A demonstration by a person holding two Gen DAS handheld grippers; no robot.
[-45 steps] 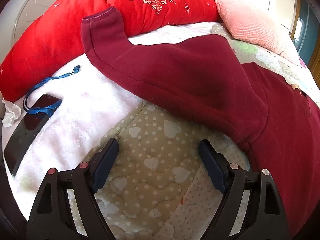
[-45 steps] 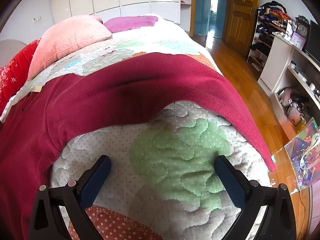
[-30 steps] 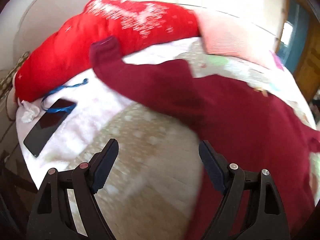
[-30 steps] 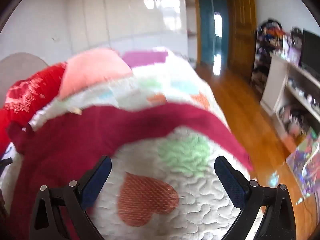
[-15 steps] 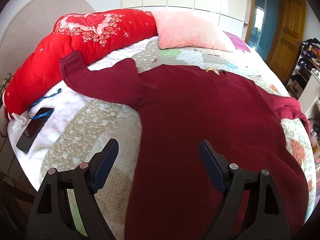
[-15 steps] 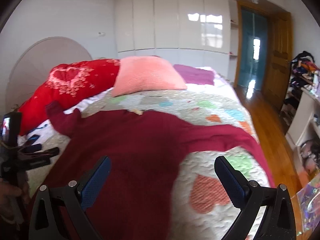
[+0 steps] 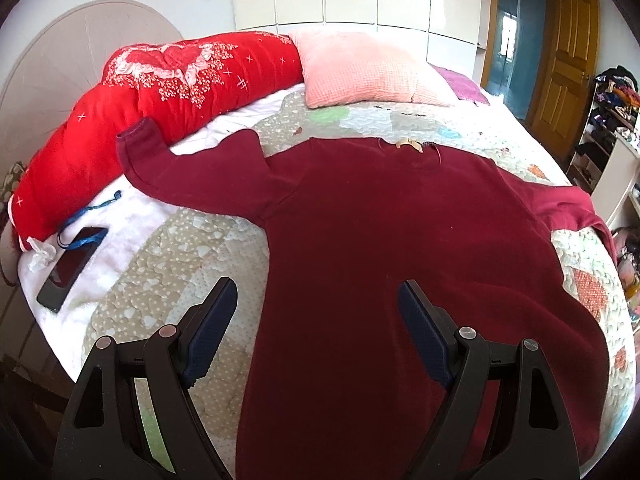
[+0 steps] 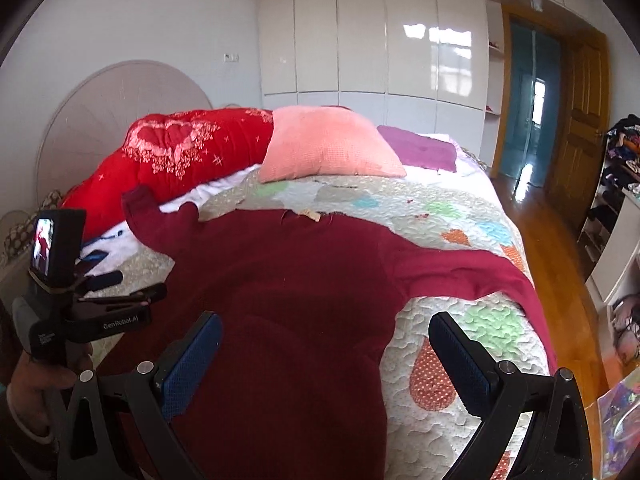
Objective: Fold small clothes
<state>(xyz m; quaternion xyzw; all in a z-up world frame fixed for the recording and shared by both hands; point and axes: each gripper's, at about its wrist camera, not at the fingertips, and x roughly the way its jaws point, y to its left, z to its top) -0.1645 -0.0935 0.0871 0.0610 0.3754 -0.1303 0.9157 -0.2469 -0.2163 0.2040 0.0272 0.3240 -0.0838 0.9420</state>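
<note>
A dark red long-sleeved sweater [image 7: 380,240] [image 8: 288,280] lies spread flat on the quilted bed [image 7: 168,248], collar away from me. One sleeve [image 7: 192,176] reaches left toward the red bolster; the other sleeve [image 7: 568,208] [image 8: 472,272] runs to the bed's right edge. My left gripper [image 7: 316,312] hangs open above the sweater's lower left side, holding nothing. My right gripper [image 8: 324,344] is open too, raised over the sweater's lower right edge. In the right wrist view the left gripper [image 8: 132,286] shows at the left, held by a hand [image 8: 36,384].
A red bolster [image 7: 152,92] and a pink pillow [image 7: 368,68] lie at the head of the bed. A phone [image 7: 72,268] with a blue lanyard and a crumpled tissue [image 7: 38,256] sit at the left edge. Wood floor [image 8: 560,264], shelves and a door are on the right.
Both grippers have pulled back and risen from close over the quilt, so the whole sweater now shows. Both stayed open; the sweater lies as before.
</note>
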